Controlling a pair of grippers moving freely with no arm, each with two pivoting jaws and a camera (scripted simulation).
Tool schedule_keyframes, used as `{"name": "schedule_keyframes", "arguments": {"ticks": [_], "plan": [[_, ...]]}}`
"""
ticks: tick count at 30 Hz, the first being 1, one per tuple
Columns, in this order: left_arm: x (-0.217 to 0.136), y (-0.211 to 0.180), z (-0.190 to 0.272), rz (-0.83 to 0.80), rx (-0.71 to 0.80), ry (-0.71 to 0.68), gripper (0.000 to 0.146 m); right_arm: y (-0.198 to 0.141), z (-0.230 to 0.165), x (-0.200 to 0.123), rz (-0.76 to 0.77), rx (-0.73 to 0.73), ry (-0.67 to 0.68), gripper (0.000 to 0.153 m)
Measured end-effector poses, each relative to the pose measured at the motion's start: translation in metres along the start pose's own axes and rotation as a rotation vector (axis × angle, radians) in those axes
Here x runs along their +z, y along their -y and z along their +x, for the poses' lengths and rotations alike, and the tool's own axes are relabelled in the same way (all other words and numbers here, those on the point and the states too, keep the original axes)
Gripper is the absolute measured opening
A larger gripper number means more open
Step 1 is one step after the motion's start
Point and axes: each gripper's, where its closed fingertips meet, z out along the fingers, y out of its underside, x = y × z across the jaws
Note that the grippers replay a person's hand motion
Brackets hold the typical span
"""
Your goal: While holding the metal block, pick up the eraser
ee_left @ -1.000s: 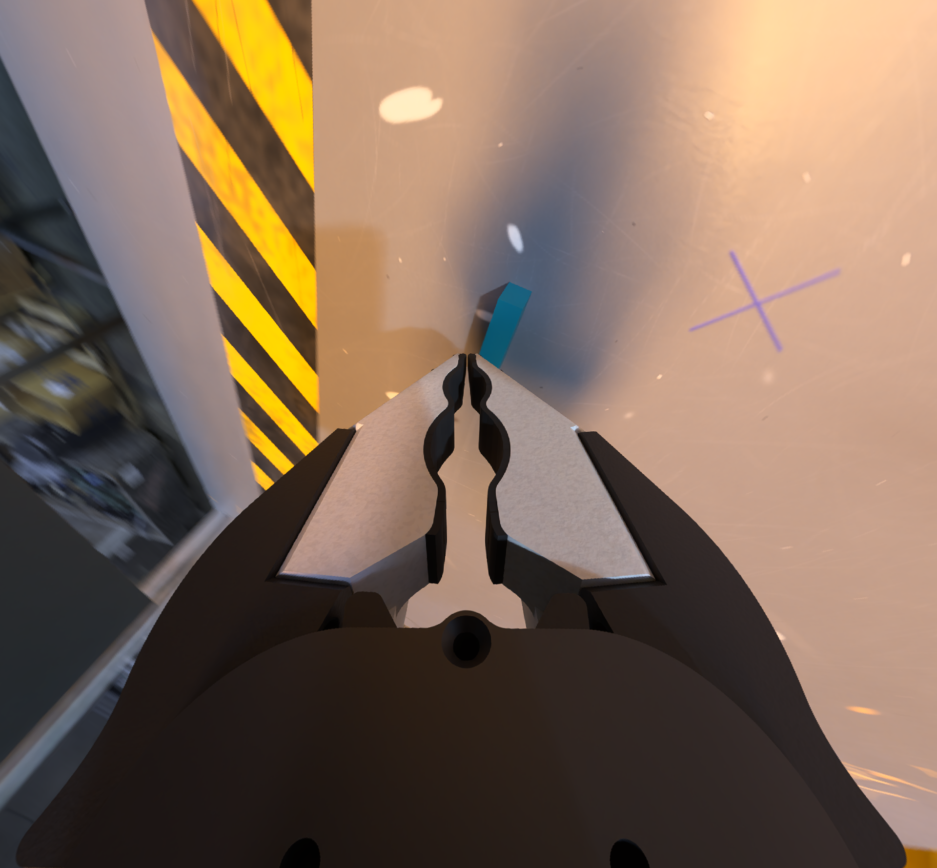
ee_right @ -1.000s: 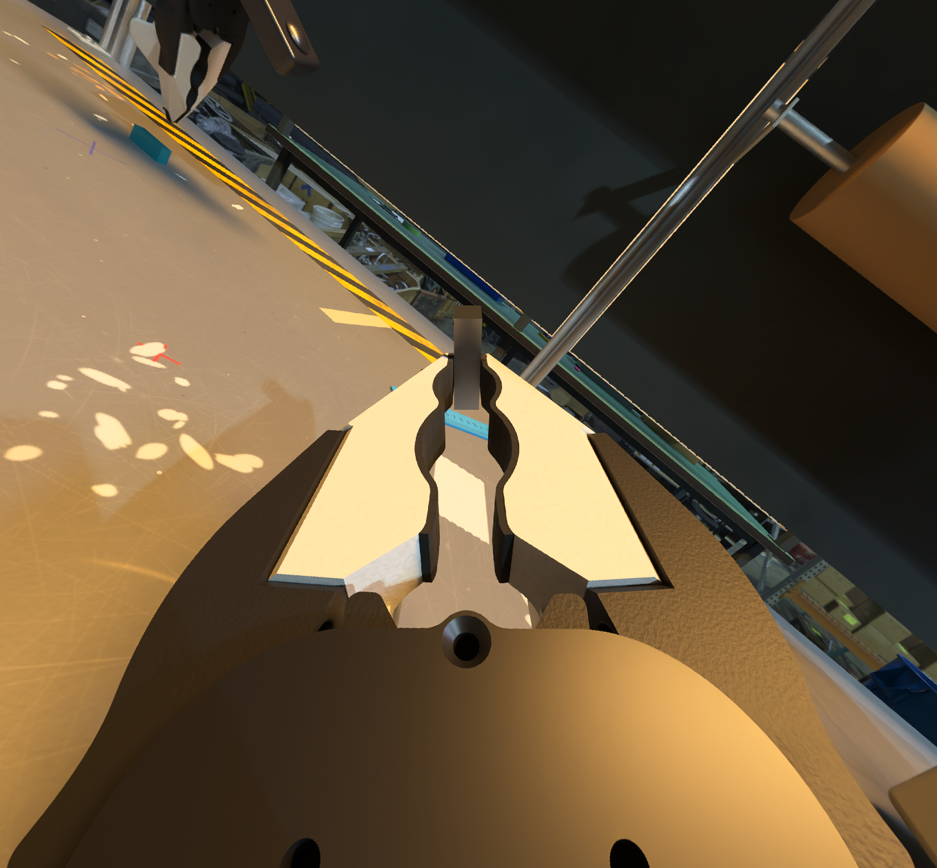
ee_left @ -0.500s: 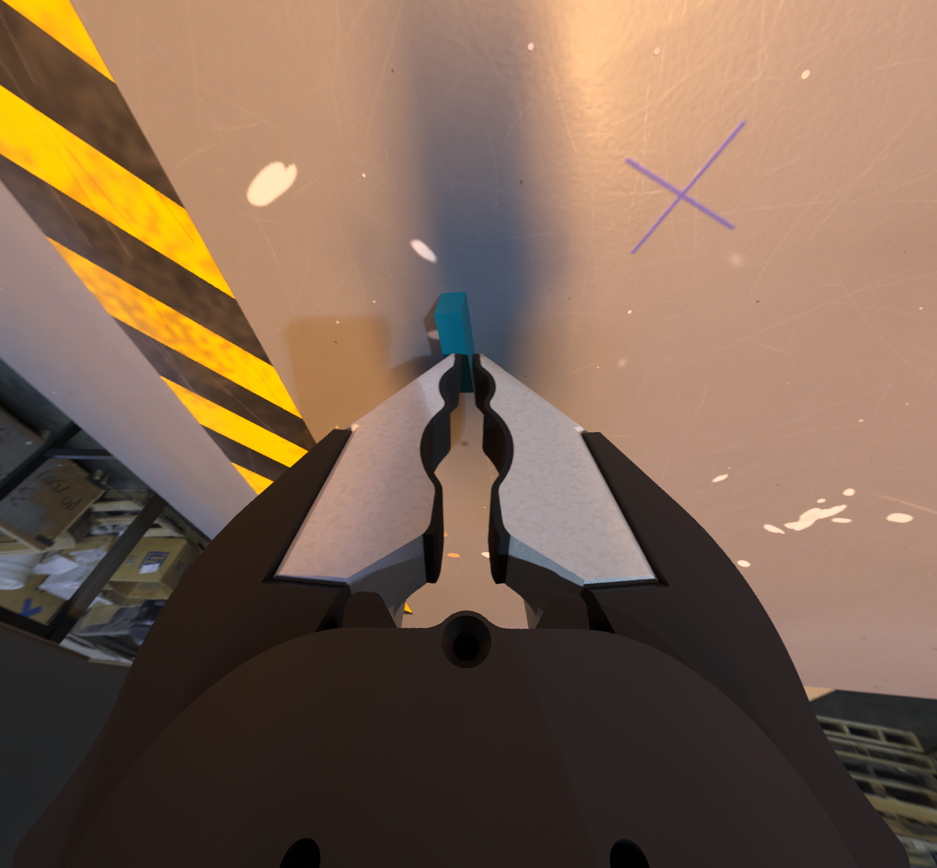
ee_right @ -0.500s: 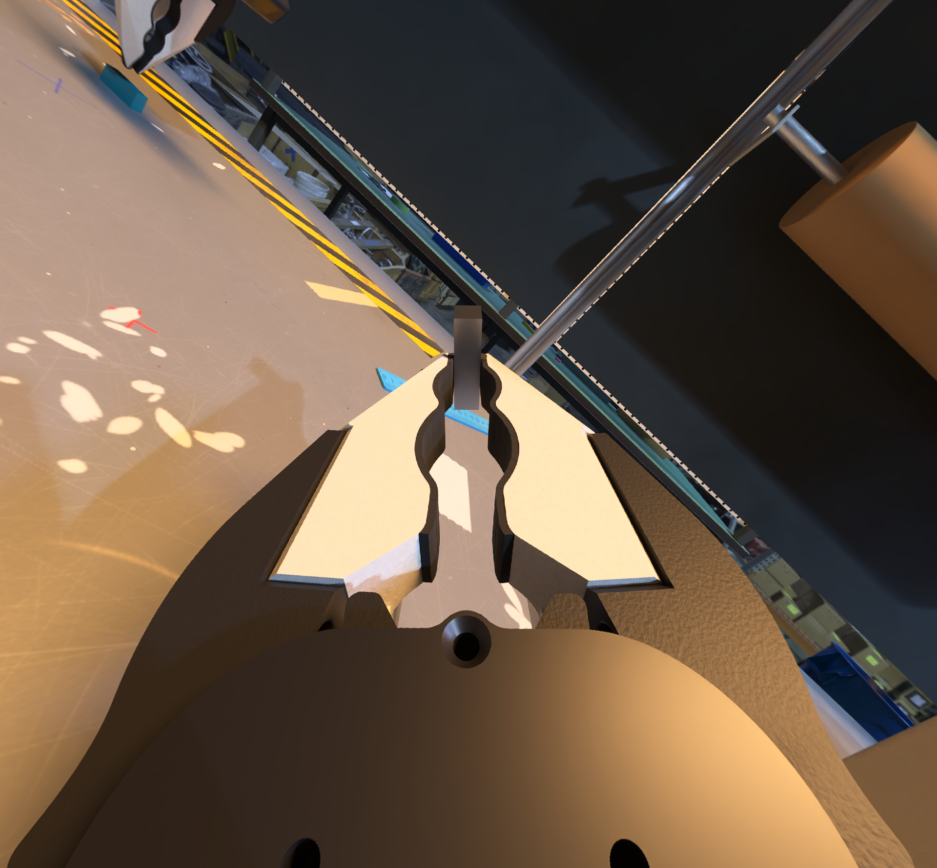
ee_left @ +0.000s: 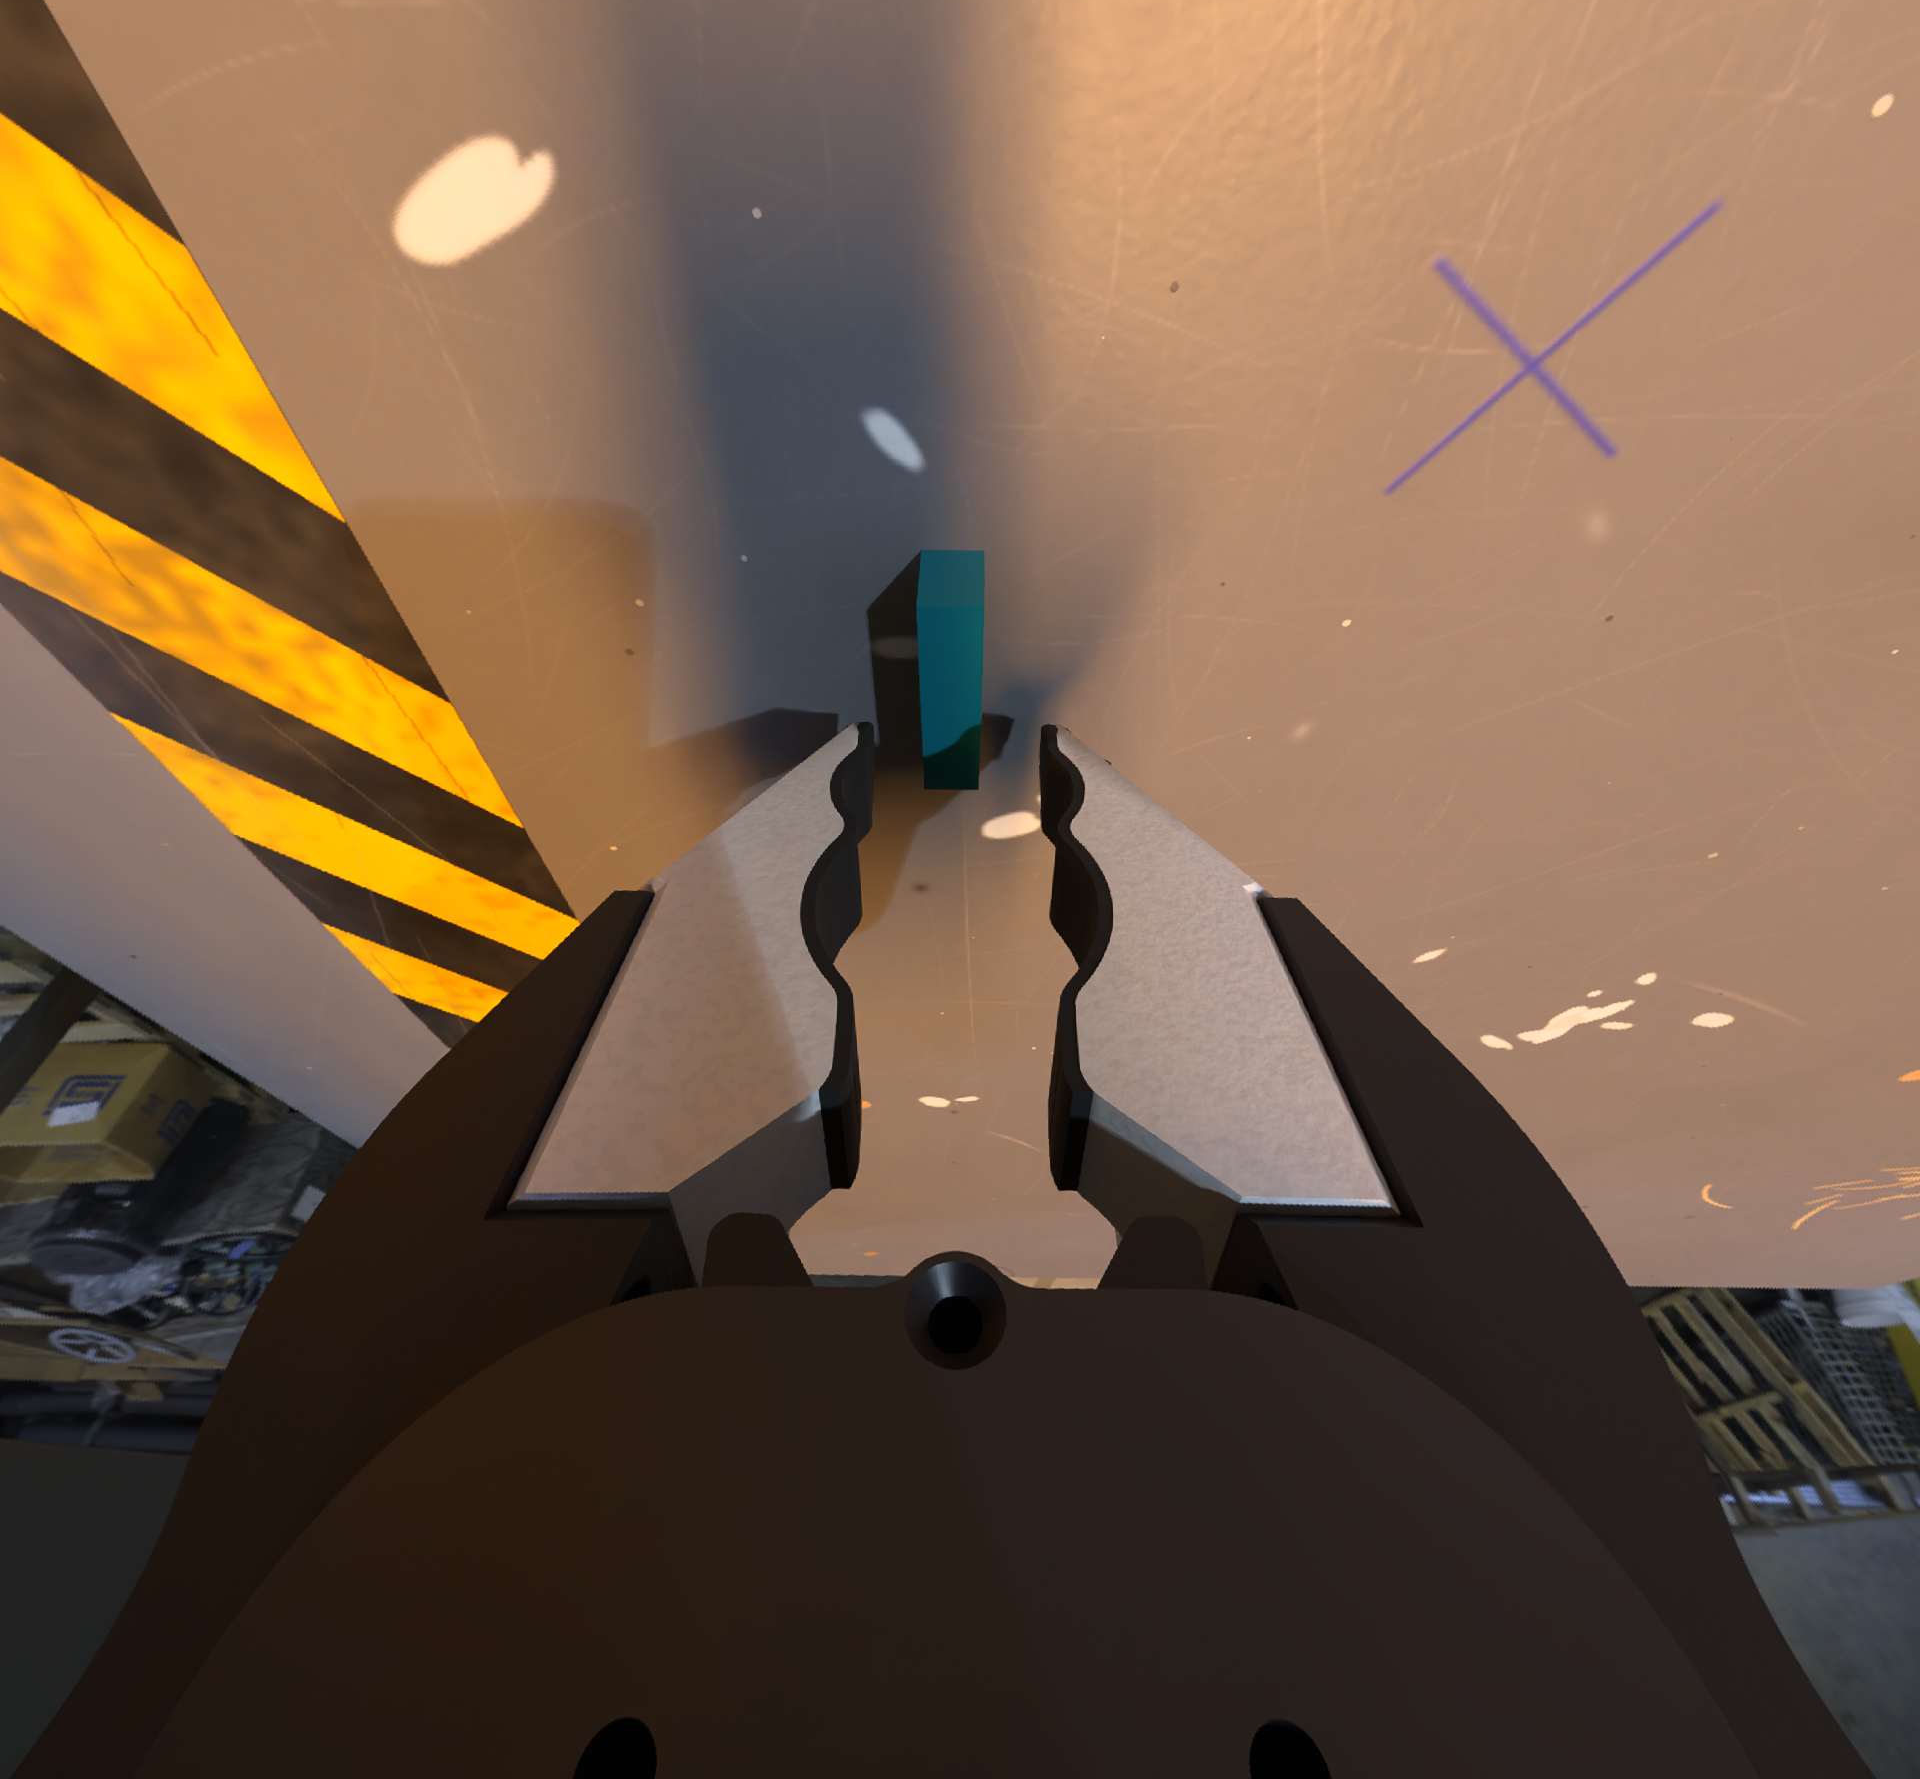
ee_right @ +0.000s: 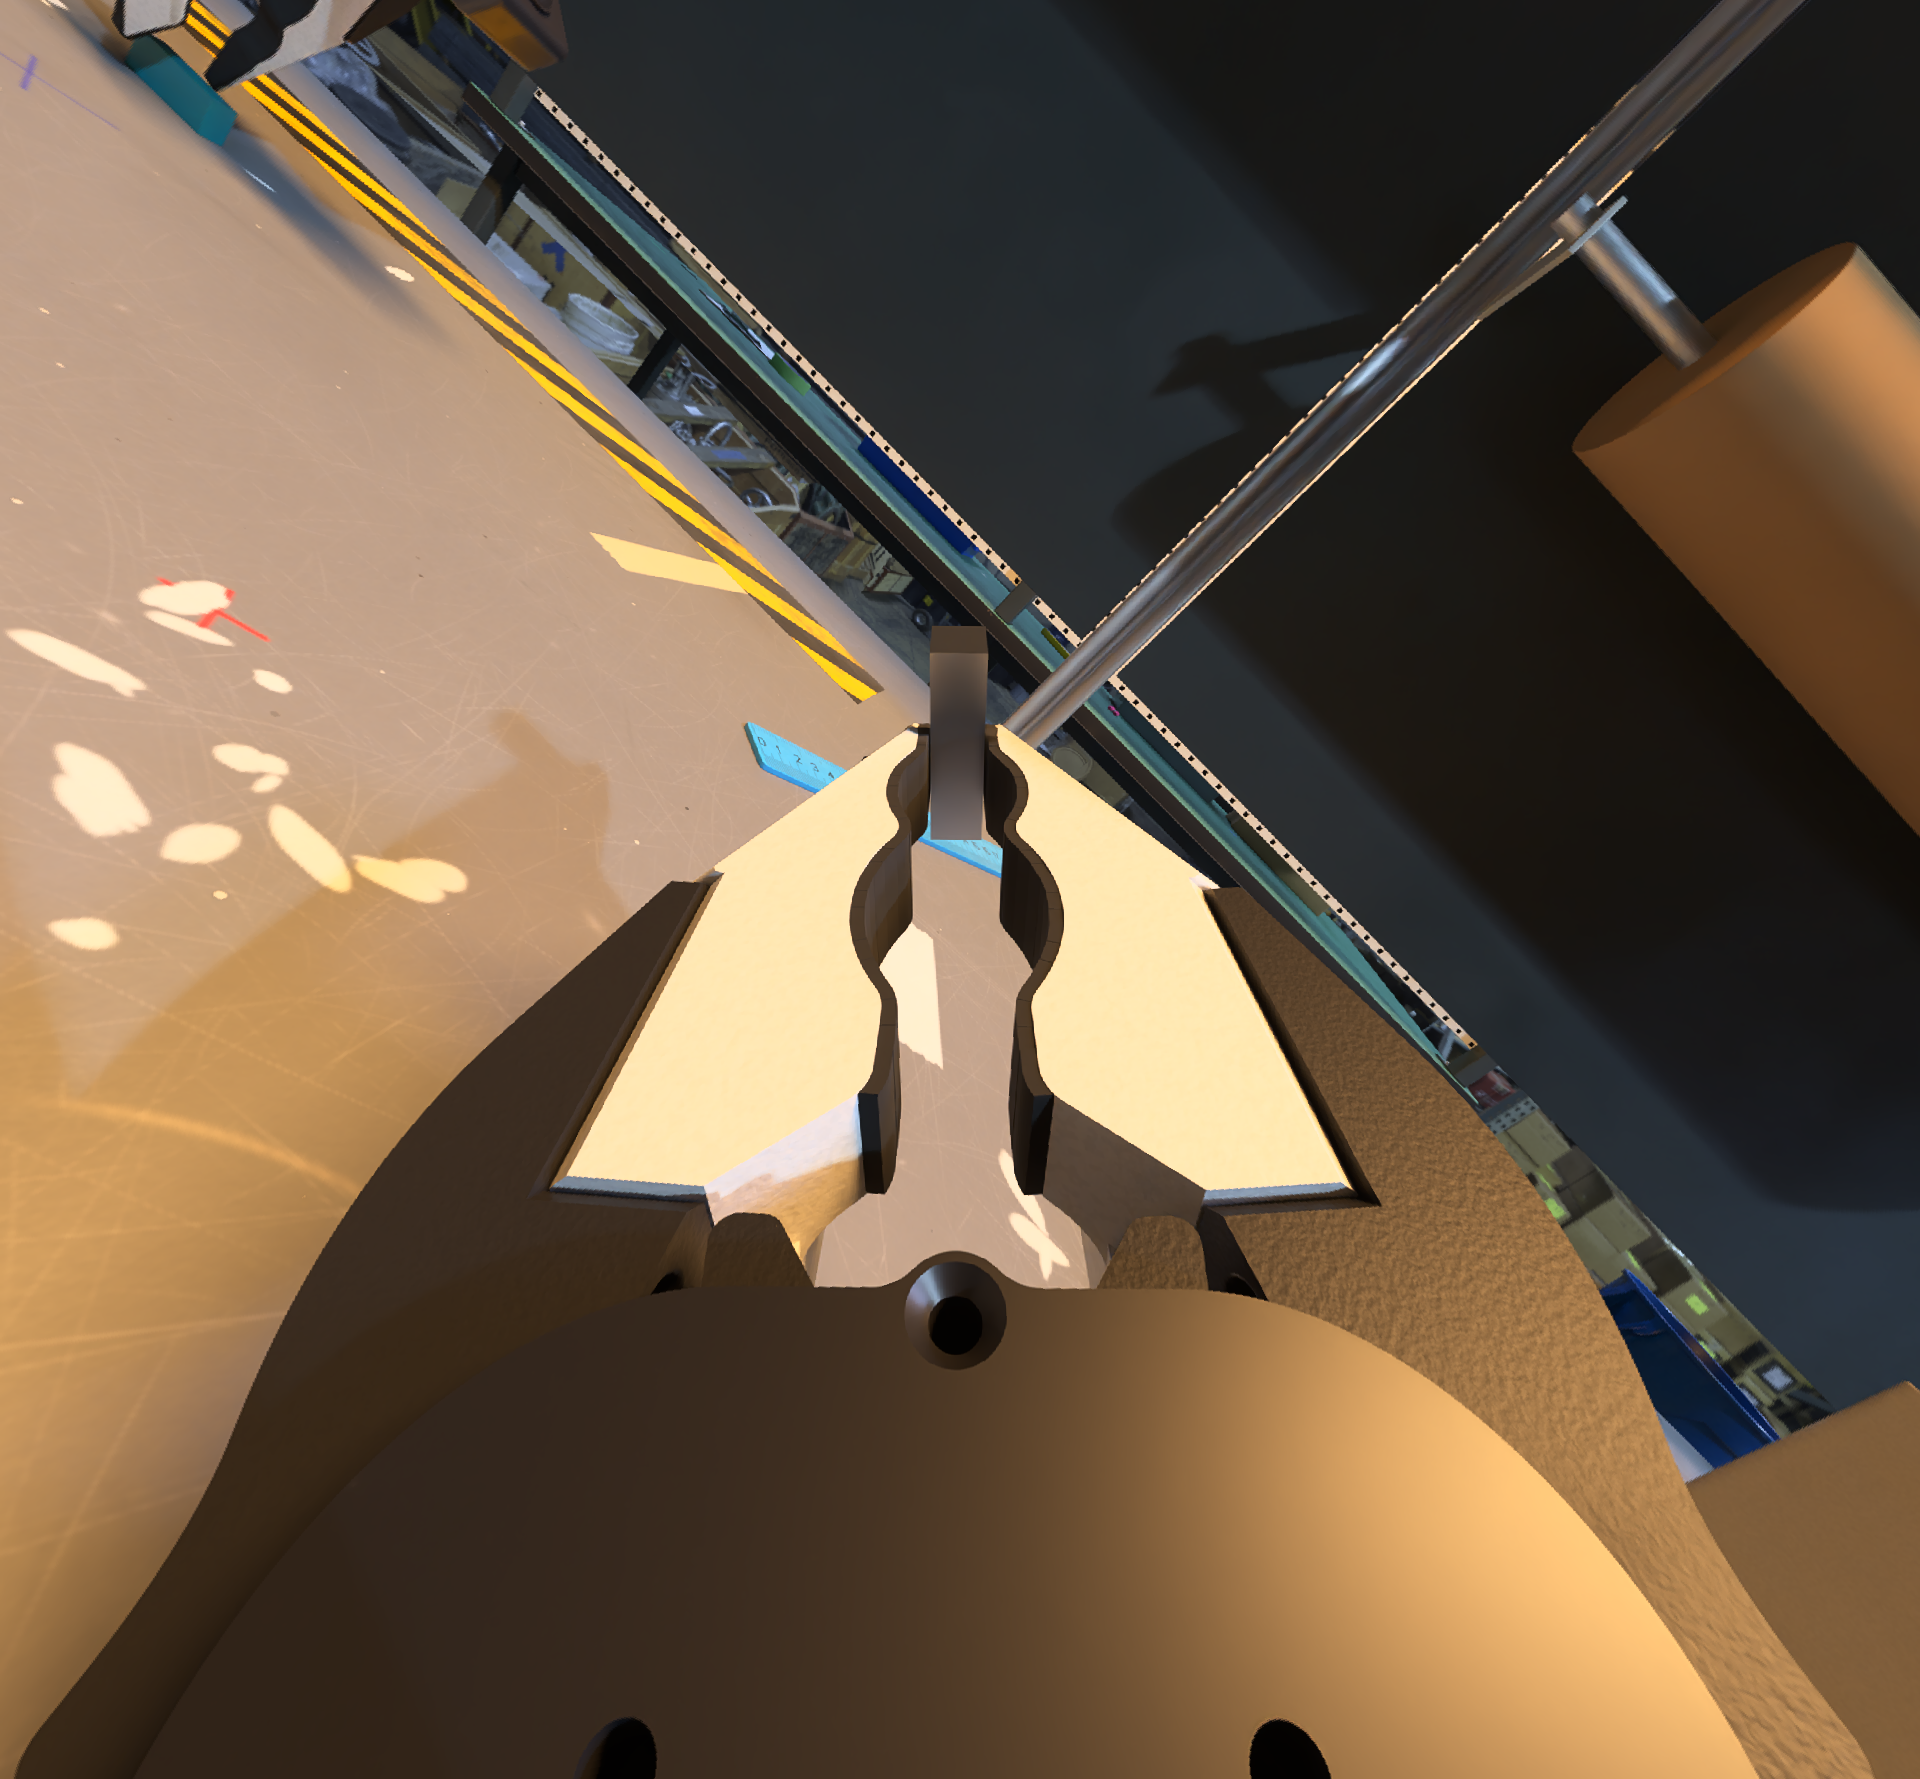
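Observation:
A small teal eraser (ee_left: pixel 950 664) lies on the tan table just beyond my left gripper's tips. My left gripper (ee_left: pixel 951 742) is open, its jaws apart on either side of the eraser's near end, not touching it. In the right wrist view the eraser (ee_right: pixel 187 90) shows far off at the top left, with the left gripper (ee_right: pixel 223 15) open over it. My right gripper (ee_right: pixel 956 742) is shut on the grey metal block (ee_right: pixel 956 721), which sticks out past the fingertips, held above the table.
A yellow-and-black striped band (ee_left: pixel 208 524) runs along the table edge at left. A purple cross mark (ee_left: pixel 1532 363) is on the table at right. A blue ruler (ee_right: pixel 795 758) lies under the right gripper. A metal rod (ee_right: pixel 1403 358) and tan cylinder (ee_right: pixel 1787 503) stand at right.
My left gripper has opened from shut and moved closer to the eraser, lining up with it. My right gripper keeps holding the metal block and has shifted slightly.

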Motion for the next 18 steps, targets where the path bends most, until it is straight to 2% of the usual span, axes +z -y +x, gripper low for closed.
{"name": "schedule_keyframes", "arguments": {"ticks": [3, 8, 12, 18], "plan": [[0.003, 0.000, 0.000, -0.007, -0.008, -0.010, 0.028, 0.000, 0.000, 0.000, 0.000, -0.001, 0.000, 0.009], [0.005, -0.001, -0.001, -0.030, -0.009, 0.005, 0.011, 0.001, -0.001, 0.000, 0.004, 0.000, 0.005, 0.009], [0.000, -0.002, -0.004, -0.063, 0.020, 0.071, 0.011, 0.002, -0.003, 0.000, 0.009, -0.008, 0.008, 0.009], [-0.029, 0.006, 0.001, -0.083, 0.033, 0.190, 0.011, 0.004, -0.001, -0.002, 0.018, -0.010, 0.005, 0.009]]}}
